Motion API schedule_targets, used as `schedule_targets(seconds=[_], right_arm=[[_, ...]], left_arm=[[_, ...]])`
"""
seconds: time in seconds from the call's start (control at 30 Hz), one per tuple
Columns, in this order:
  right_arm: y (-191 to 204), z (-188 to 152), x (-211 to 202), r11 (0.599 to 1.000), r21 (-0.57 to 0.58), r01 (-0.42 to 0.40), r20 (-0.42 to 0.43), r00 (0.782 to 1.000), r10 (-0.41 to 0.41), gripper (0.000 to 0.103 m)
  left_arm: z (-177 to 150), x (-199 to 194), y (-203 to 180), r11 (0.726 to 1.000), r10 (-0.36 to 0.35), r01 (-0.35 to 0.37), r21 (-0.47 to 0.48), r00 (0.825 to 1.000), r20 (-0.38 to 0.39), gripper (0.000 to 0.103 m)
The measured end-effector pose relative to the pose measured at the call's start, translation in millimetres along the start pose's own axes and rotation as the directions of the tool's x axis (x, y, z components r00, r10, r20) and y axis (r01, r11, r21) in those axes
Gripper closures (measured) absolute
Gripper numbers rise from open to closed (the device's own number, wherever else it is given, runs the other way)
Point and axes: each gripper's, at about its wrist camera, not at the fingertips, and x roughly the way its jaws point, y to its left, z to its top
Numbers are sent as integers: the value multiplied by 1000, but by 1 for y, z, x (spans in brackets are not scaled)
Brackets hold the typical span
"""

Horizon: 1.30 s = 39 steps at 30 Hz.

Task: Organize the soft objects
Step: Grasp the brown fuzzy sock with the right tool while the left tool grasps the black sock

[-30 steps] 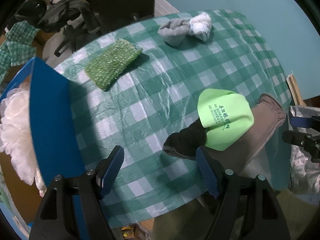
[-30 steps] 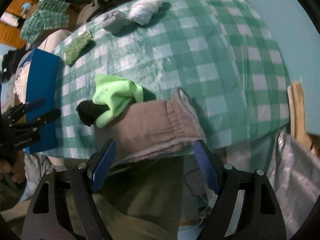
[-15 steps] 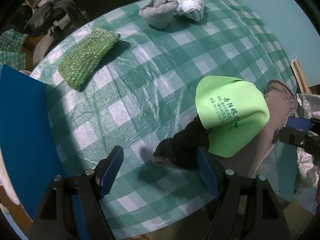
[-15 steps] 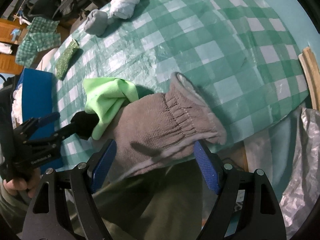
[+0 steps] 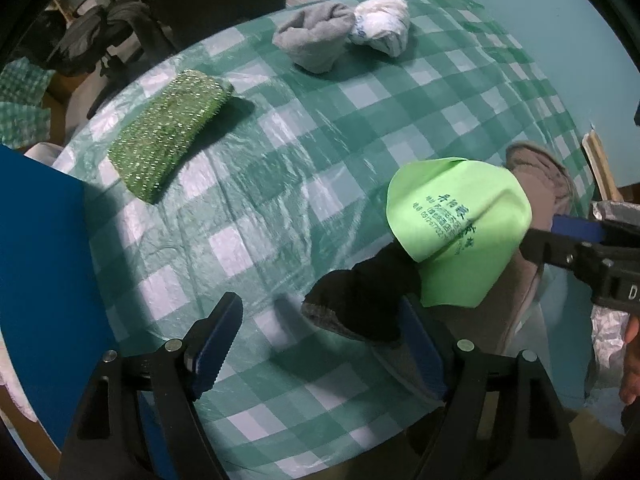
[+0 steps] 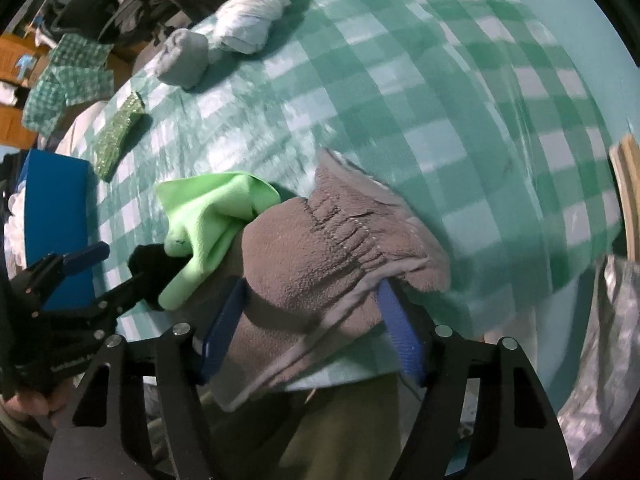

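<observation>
Both grippers are lower now than a second ago; right gripper [image 6: 310, 330] is closing around the limp brown fleece glove [image 6: 336, 248], pads not yet pressing; left gripper [image 5: 320, 344] is gaping; we are judging the gathered cuff the best hold.

a: where's the cloth [image 5: 460, 236]?
b: on the glove [image 6: 320, 256], at the table [image 5: 280, 184] edge.
a: and the sponge [image 5: 170, 134]?
b: left, beside the box [image 5: 44, 256]; rolled sock [image 5: 312, 42] and bundle [image 5: 382, 22] far back, touching.

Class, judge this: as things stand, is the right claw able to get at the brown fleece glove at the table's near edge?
Probably yes. The right claw already straddles the brown fleece glove, its jaws closing with the glove between them. The lime cloth covers only the glove's far end, clear of the claw.
</observation>
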Motion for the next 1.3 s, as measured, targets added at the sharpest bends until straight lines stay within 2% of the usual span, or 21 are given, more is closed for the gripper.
schedule_targets(seconds=[0.37,0.57,0.67,0.73,0.8,1.0,1.13,1.3], right_arm=[[22,49,7,986,-159,42,1,999,-42,32],[27,70,12,967,-234,98,28,995,-94,30],[25,80,11,957,-258,135,46,991,-127,24],[23,85,9,952,-270,146,45,989,-139,24],[19,88,4,956,-257,140,37,990,-135,24],[-4,86,-16,997,-75,36,30,999,-34,22],[-12,85,-11,1000,13,26,18,999,-27,22],[-4,90,0,998,55,16,9,1000,-17,22]], left_arm=[[-7,-5,27,992,22,-22,-122,1000,2,21],[-8,-7,27,993,31,-31,-116,1000,-1,21],[-10,-10,25,994,36,-35,-100,999,4,21],[-12,-13,25,995,32,-32,-93,999,7,21],[-10,-16,22,996,27,-26,-89,1000,14,21],[1,-14,20,997,-8,11,-83,999,35,21],[7,-6,16,998,-19,20,-67,1000,23,21],[12,3,7,999,-22,22,-37,1000,14,21]])
